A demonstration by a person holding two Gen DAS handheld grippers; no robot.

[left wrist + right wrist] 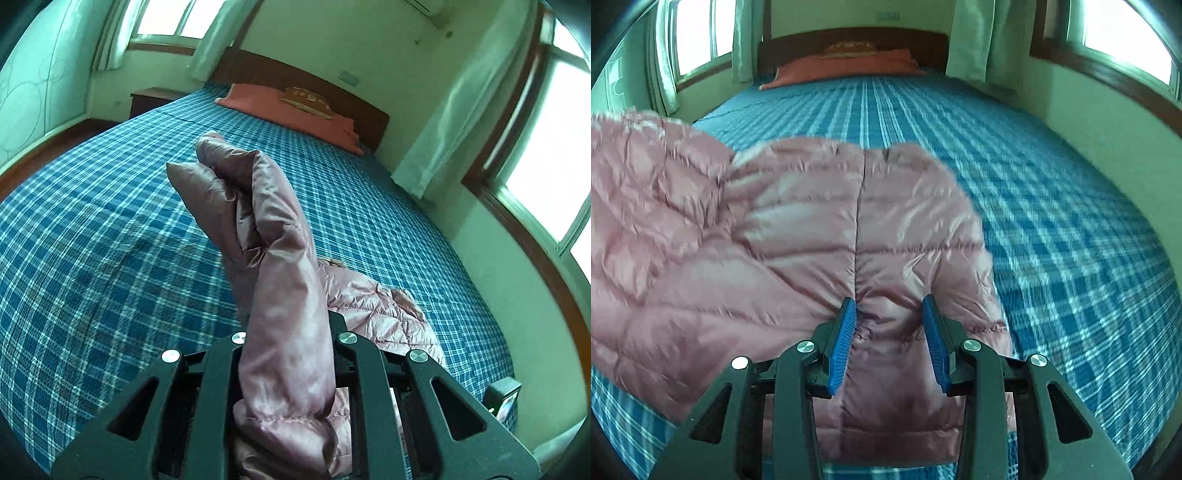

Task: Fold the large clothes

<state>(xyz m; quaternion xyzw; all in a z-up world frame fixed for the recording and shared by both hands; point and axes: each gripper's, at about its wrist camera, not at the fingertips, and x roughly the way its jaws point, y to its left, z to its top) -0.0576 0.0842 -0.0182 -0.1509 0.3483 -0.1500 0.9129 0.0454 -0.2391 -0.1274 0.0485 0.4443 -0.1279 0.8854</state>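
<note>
Left wrist: jacket sleeve [273,236] rises from tongs [288,354].

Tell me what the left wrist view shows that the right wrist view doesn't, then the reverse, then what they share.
Only the left wrist view: the left claw shut on a sleeve lifted clear of the bed, plus a small dark device at the bed's edge.

Only the right wrist view: the right claw, its blue pads set either side of a bunched fold of the jacket's quilted body.

Both: the pink puffer jacket, the blue plaid bedspread, the red pillow and the curtained windows.
</note>
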